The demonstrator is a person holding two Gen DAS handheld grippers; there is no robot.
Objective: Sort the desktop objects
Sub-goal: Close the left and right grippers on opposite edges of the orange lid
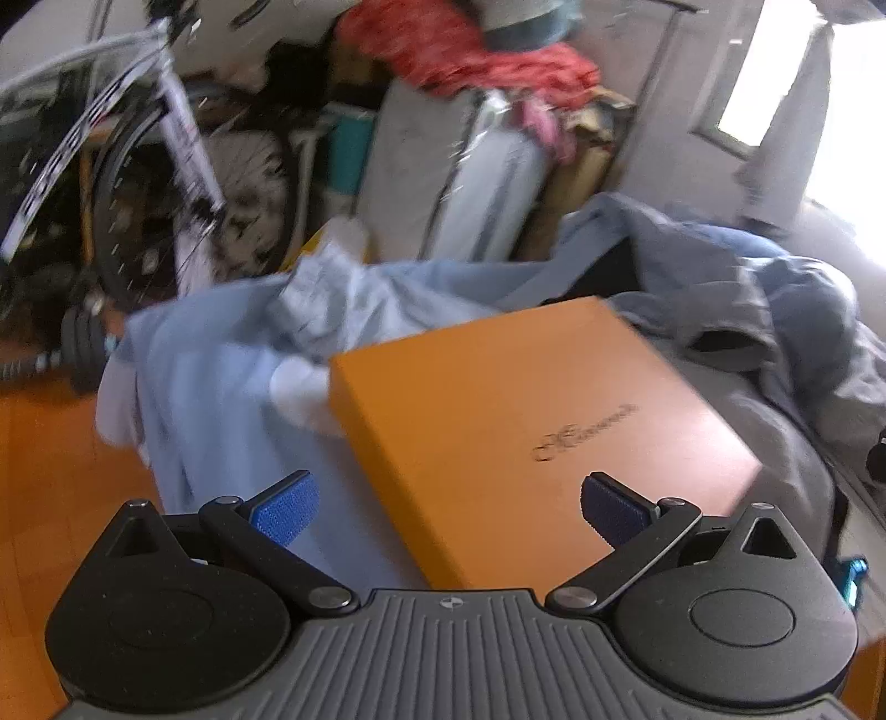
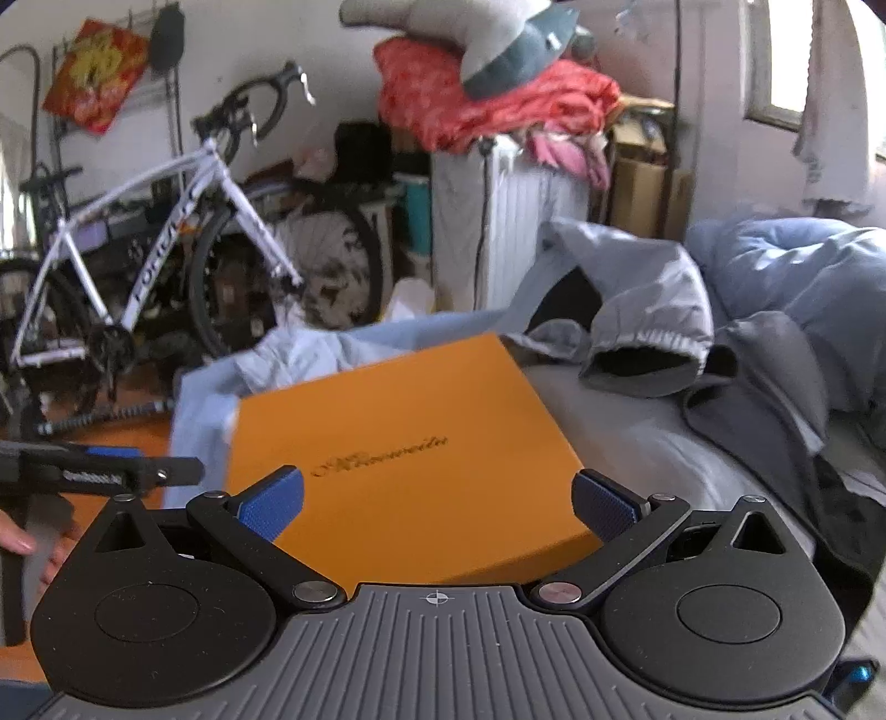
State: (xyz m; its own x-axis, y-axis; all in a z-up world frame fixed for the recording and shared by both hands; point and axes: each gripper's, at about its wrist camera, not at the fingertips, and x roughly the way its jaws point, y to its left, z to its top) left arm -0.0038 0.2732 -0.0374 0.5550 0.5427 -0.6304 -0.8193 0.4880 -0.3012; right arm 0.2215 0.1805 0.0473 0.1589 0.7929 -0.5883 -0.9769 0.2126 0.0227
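One white bicycle [image 2: 160,243] stands against the back wall beside one white ribbed appliance-like cabinet [image 2: 509,232], which is heaped with red cloth [image 2: 498,105] and topped by one grey plush toy [image 2: 470,33]; the left wrist view is smeared by motion, so the finer clutter behind them is probably storage but cannot be made out. Nearer, a bed [image 2: 637,432] with a grey cover carries one pale blue sheet [image 1: 221,387], one grey jacket [image 2: 648,310] with its cuff gaping toward the camera, and a light blue quilt [image 2: 803,277] bunched at the right. One flat orange box [image 2: 404,448], with a line of script lettering on its lid, lies on the bed partly over the blue sheet, its near corner reaching toward the cameras. Two tools are in play. The right hand-held gripper [image 2: 437,507] hangs directly over the box's near edge with its blue-padded fingers spread wide apart, holding nothing. The left hand-held gripper [image 1: 446,509] sits just left of the box's near-left edge, its fingers likewise spread wide, one over the sheet and the other over the lid, gripping nothing; in the right wrist view its black body shows at the far left, with the person's hand [image 2: 22,540] around its handle. An orange wood floor [image 1: 50,459] shows at the left.
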